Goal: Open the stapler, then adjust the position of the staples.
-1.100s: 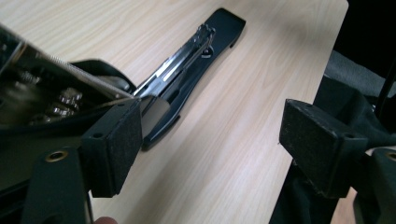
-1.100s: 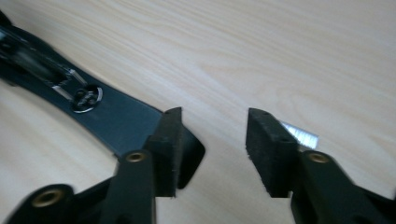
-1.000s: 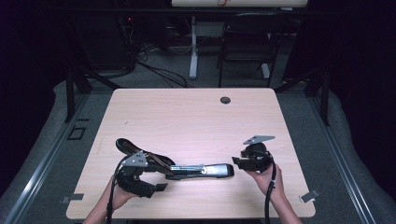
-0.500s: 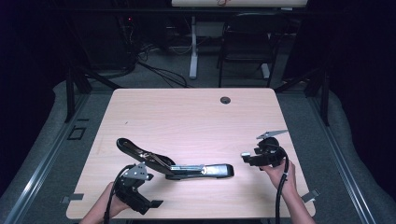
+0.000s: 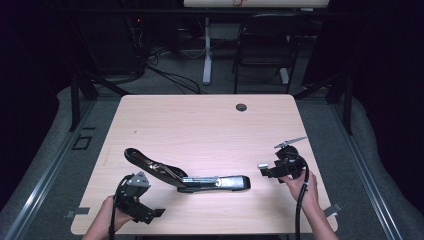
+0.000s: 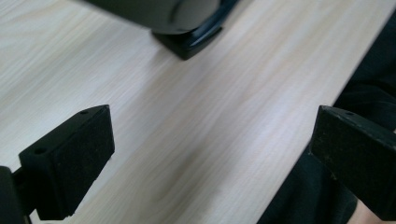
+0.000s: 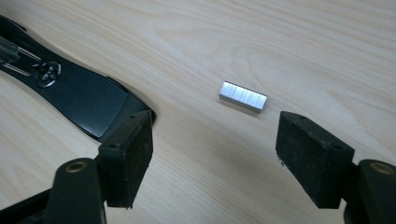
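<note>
Lying just ahead of the right gripper [image 7: 212, 161] (jaws just widened, nothing between), beside the stapler [image 7: 74, 95]: staples [image 7: 243, 96], long axis slanted. Left gripper [image 6: 210, 158] open, empty.

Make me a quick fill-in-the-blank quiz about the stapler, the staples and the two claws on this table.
1. The stapler lies hinged ____ on the table.
2. The strip of staples lies ____ the right claw's jaws, untouched.
3. The left claw holds ____.
4. Both claws' jaws stand ____.

Missing words: open; ahead of; nothing; open
</note>
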`<state>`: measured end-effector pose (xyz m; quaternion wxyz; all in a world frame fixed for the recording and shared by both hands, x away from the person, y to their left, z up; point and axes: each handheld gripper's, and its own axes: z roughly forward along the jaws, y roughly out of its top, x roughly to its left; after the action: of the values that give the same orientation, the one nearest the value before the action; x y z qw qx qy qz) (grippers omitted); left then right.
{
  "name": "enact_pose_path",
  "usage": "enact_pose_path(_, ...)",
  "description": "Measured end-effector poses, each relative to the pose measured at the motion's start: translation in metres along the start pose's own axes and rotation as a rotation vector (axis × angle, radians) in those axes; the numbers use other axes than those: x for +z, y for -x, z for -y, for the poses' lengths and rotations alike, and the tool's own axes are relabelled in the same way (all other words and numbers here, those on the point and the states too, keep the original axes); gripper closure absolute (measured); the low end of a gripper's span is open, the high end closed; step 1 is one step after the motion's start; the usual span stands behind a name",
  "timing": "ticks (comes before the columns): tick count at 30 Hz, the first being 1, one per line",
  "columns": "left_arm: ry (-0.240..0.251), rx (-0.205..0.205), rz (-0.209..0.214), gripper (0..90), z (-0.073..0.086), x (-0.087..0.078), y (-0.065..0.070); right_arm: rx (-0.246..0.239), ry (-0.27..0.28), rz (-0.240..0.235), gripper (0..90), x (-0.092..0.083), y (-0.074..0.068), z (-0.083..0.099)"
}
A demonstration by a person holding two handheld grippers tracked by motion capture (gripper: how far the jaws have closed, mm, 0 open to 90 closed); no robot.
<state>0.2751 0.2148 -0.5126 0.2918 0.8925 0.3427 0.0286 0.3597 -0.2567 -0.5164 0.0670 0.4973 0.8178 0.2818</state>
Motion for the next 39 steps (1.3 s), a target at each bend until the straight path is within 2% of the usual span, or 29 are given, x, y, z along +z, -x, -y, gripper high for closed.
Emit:
enact_pose_path(2,-0.007,-0.021,-0.020,0.2,0.001,-0.001,-0.004,0.003,-0.007,0.007,25.3,0.001,-0.001,0.000)
enact_pose_path(5,-0.003,-0.040,-0.028,0.1,0.002,-0.003,-0.007,0.010,-0.011,0.037,14.2,0.002,-0.001,-0.002)
enact_pose_path(8,-0.007,-0.065,-0.055,0.1,0.002,-0.004,-0.008,0.014,-0.007,0.047,12.9,0.000,0.002,-0.002)
enact_pose_path(12,-0.023,-0.095,-0.065,0.1,0.004,-0.004,-0.014,0.051,0.012,0.059,10.5,0.000,0.007,-0.001)
enact_pose_path(13,-0.028,-0.109,-0.060,0.1,0.005,-0.003,-0.016,0.056,0.022,0.065,10.6,-0.001,0.008,-0.001)
enact_pose_path(16,-0.047,-0.112,-0.067,0.0,0.006,-0.003,-0.019,0.073,0.028,0.084,11.5,-0.002,0.014,-0.002)
enact_pose_path(20,-0.011,-0.117,-0.089,0.0,0.006,-0.006,-0.019,0.121,0.043,0.099,12.2,-0.003,0.028,-0.002)
enact_pose_path(22,0.014,-0.119,-0.117,0.1,0.005,-0.008,-0.018,0.131,0.065,0.105,13.4,-0.006,0.032,-0.001)
enact_pose_path(25,0.015,-0.131,-0.113,0.1,0.005,-0.008,-0.020,0.144,0.090,0.099,13.5,-0.010,0.036,-0.002)
enact_pose_path(29,0.000,-0.145,-0.102,0.1,0.007,-0.007,-0.024,0.141,0.094,0.093,14.2,-0.008,0.035,-0.005)
enact_pose_path(32,0.032,-0.155,-0.123,0.1,0.006,-0.010,-0.024,0.137,0.081,0.092,16.9,-0.002,0.032,-0.009)
enact_pose_path(34,0.034,-0.153,-0.132,0.1,0.006,-0.011,-0.024,0.130,0.068,0.091,23.9,0.004,0.028,-0.012)
enact_pose_path(38,0.030,-0.154,-0.133,0.1,0.006,-0.011,-0.025,0.114,0.037,0.100,29.1,0.014,0.022,-0.015)
enact_pose_path(39,0.030,-0.152,-0.133,0.1,0.006,-0.011,-0.025,0.123,0.033,0.099,30.2,0.019,0.019,-0.016)
